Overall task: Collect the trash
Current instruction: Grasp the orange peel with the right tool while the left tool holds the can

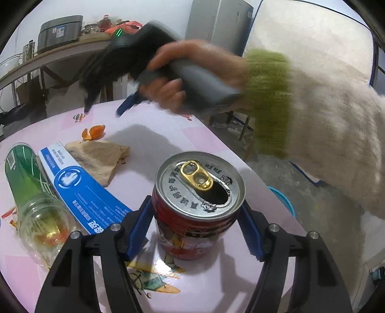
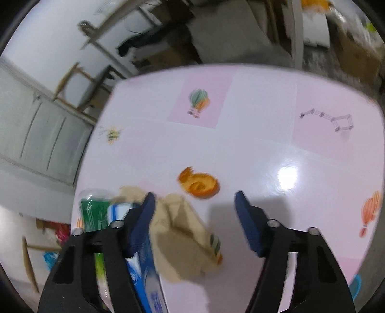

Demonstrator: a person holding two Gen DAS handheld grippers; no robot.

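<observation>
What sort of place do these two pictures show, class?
Probably a home kitchen or dining area: a pink balloon-print tablecloth on a table, a tall grey fridge and a wooden shelf holding a grey cooker.

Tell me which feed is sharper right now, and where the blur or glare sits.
Left wrist view is sharper: the can between the left gripper fingers reads crisply, only the right gripper and hand smear. Right wrist view is blurred throughout, the orange peel and paper bag soft, with white glare on the table.
</observation>
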